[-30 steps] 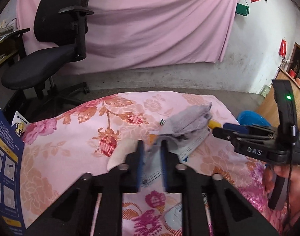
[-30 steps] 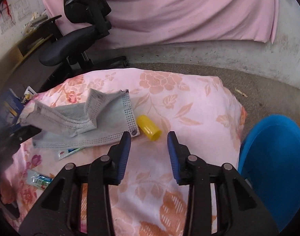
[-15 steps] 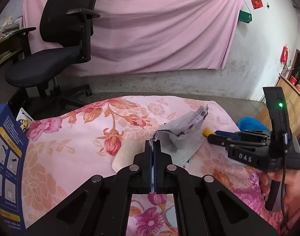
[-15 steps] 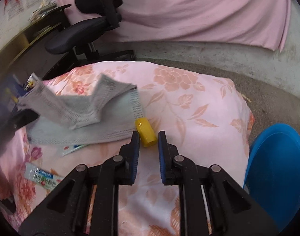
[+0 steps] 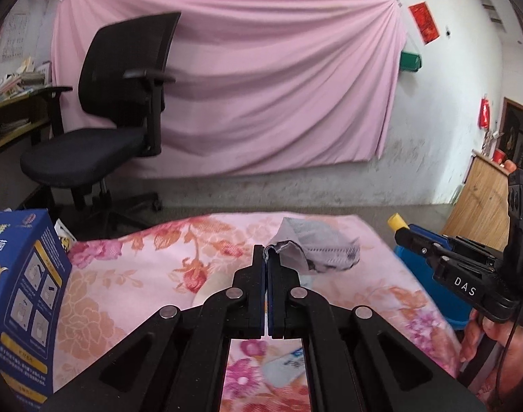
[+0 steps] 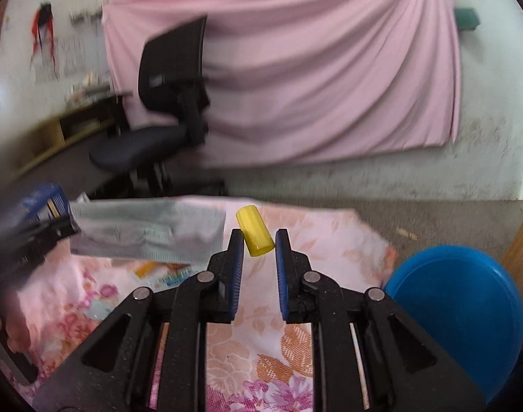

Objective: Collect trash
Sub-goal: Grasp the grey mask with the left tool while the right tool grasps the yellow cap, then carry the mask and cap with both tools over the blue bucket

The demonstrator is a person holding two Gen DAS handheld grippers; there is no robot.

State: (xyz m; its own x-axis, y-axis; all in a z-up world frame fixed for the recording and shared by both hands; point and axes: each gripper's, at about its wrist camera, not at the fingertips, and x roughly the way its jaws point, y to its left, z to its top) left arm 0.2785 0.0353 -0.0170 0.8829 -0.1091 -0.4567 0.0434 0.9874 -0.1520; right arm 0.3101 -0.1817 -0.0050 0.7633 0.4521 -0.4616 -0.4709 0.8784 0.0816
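While both grippers carry something, the question for the next move is where the blue bin [image 6: 457, 316] lies from each. The left gripper [image 5: 265, 257] has its jaws pressed together on one edge of a grey face mask [image 5: 316, 250], which hangs from the tips and trails to that gripper's right, clear of the flowered tabletop [image 5: 131, 274]. The right gripper [image 6: 258, 243] has a small yellow cap [image 6: 254, 231] between its tips; the cap touches the left pad, a sliver of gap shows at the right pad, and it appears lifted off the cloth, so I judge it pinched, though loosely. Its long axis runs forward along the fingers, tilted a little to the left.

From the right gripper the bin sits just off to its lower right, beside the edge of the tabletop. From the left gripper the bin lies well off to the right, beyond and partly hidden behind the right gripper. So the right hand is clearly the nearer one, and a short swing right and down should bring the cap over the bin's mouth. The mask has the longer trip, across the tabletop and past the other gripper.

Some wrappers [image 6: 165, 276] lie on the cloth below and left of the right gripper, not yet collected.
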